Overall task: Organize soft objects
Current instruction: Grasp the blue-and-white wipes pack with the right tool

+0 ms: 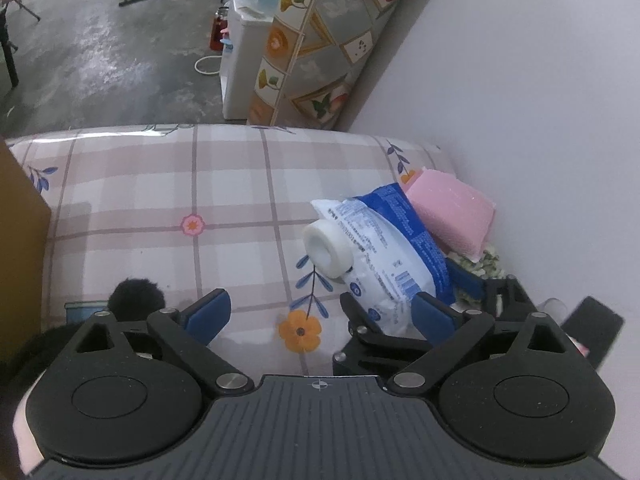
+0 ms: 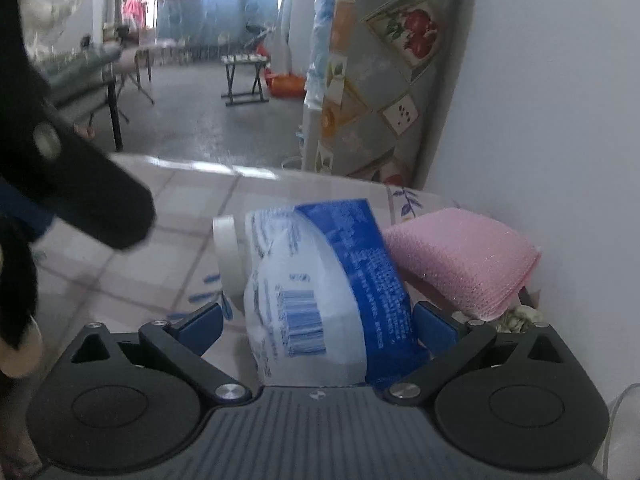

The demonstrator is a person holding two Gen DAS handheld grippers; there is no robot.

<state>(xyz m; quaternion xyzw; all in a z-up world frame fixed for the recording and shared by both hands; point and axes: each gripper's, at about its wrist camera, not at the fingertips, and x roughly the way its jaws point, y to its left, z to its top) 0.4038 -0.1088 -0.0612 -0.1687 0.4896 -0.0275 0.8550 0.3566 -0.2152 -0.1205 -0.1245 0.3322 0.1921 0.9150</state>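
A blue-and-white plastic bag (image 2: 320, 288) lies near the wall on the plaid flowered cloth (image 1: 160, 200). My right gripper (image 2: 320, 324) stands open around the bag's near end; its right pad is at the blue edge, its left pad a little apart. A white tape roll (image 1: 322, 248) leans on the bag's left side. A pink spongy pad (image 1: 452, 212) rests behind the bag against the wall. My left gripper (image 1: 320, 312) hangs open over bare cloth just left of the bag, with nothing between its fingers. The bag (image 1: 384, 248) and right gripper (image 1: 402, 286) also show in the left wrist view.
A white wall (image 1: 540, 120) bounds the right side. A brown box (image 1: 20, 208) stands at the left edge. A black fuzzy thing (image 1: 136, 294) sits by my left finger. Flowered fabric (image 1: 484, 264) lies under the pink pad. A patterned board (image 1: 320, 40) leans on the wall beyond.
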